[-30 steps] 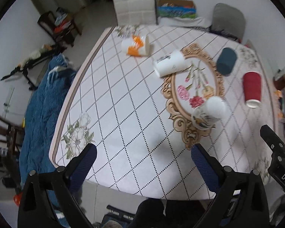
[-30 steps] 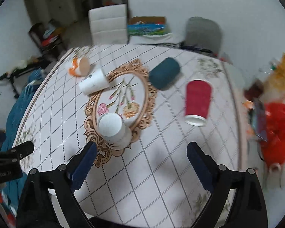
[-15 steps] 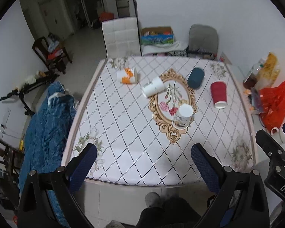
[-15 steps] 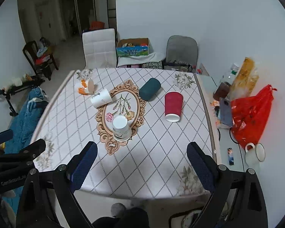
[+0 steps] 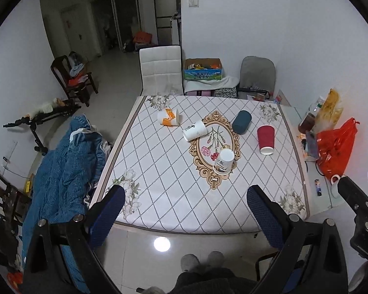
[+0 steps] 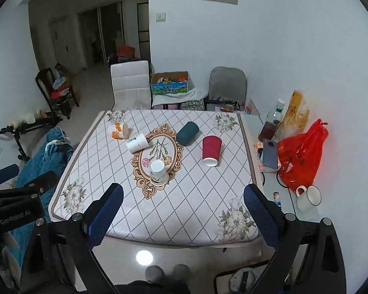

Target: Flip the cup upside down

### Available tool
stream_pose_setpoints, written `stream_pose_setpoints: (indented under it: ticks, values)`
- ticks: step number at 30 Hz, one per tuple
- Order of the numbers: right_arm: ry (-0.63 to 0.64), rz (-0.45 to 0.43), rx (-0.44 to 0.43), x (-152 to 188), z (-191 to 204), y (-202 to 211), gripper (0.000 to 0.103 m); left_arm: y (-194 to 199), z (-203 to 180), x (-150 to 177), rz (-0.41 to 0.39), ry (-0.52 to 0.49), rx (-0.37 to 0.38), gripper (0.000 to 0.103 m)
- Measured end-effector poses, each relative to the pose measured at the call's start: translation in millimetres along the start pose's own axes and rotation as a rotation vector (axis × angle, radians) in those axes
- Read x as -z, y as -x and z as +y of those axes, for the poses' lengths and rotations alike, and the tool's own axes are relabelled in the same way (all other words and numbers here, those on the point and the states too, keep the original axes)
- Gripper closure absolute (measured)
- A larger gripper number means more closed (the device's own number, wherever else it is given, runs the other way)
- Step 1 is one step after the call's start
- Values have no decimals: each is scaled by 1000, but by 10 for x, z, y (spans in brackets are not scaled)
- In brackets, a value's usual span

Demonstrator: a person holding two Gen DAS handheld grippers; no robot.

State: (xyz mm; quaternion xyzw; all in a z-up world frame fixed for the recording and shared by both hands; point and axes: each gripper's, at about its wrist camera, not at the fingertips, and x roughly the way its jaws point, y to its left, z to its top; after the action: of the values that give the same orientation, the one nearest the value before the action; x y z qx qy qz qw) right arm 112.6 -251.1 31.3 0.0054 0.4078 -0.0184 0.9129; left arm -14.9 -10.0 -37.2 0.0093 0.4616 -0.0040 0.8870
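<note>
Cup in white, mouth down on the gold oval medallion, sits at the centre of the left wrist view and a little left of centre in the right wrist view. It already looks inverted, so I judge the flip done. Four other paper cups lie on their sides in the upper half of the tablecloth: an orange-and-white cup, a white printed cup, a teal cup and a red cup.

Left gripper and right gripper both hang at the bottom of their frames with jaws spread wide and nothing between them, off the near table edge.

Risks from here seem slight: the light cup could tip if the table is bumped, and the lying cups could roll and knock it.

Compared with a second ago, both cameras sit much farther back and higher; the whole table, floor and the person's slippers now show, while the cups have not shifted.
</note>
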Motion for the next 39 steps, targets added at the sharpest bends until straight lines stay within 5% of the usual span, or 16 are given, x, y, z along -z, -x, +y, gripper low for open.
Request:
stream_pose_setpoints:
  ticks: [7, 39]
  values:
    - [2, -24, -15, -13, -26, 254, 3, 231, -58, 99, 1, -3, 1, 1]
    - [5, 35, -52, 125, -110, 190, 2, 469, -192, 215, 11, 7, -27, 1]
